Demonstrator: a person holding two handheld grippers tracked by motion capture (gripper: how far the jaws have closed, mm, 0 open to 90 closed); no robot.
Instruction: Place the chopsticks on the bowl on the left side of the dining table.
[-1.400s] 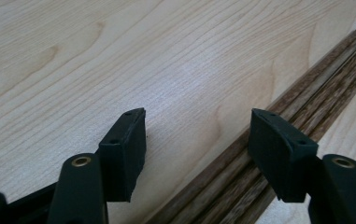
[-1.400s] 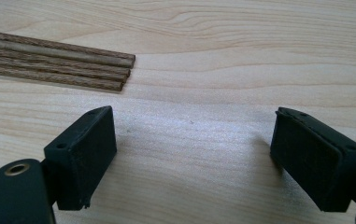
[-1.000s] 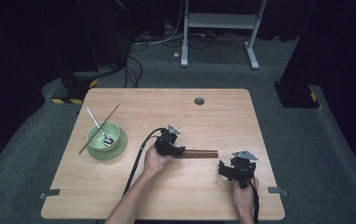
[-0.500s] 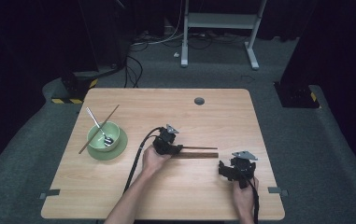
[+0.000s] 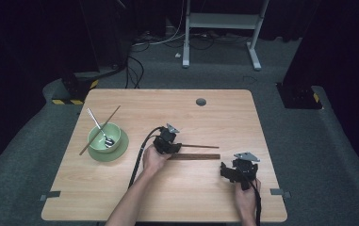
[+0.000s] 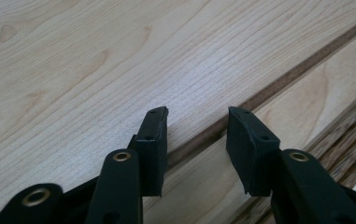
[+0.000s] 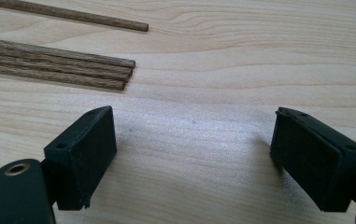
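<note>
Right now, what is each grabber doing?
Left gripper: open, jaws just been closing around a single chopstick, not pressing it.
Right gripper: open, holding nothing.

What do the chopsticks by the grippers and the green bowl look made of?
Single chopstick: likely wood, matte brown with visible grain. Chopstick bundle: same look, darker streaked grain, blunt cut ends. Green bowl: smooth pale green with a soft sheen, probably glazed ceramic or plastic; I cannot tell which.

My left gripper (image 6: 196, 128): two black jaws rising from the bottom edge, parted, having just been closing. Single chopstick (image 6: 278, 81): thin, dark, lying on the pale wooden table (image 6: 73, 70), running diagonally between the jaws, pads not yet touching it. Bundle of chopsticks (image 6: 351, 133): lower right corner, beside the single one.
</note>
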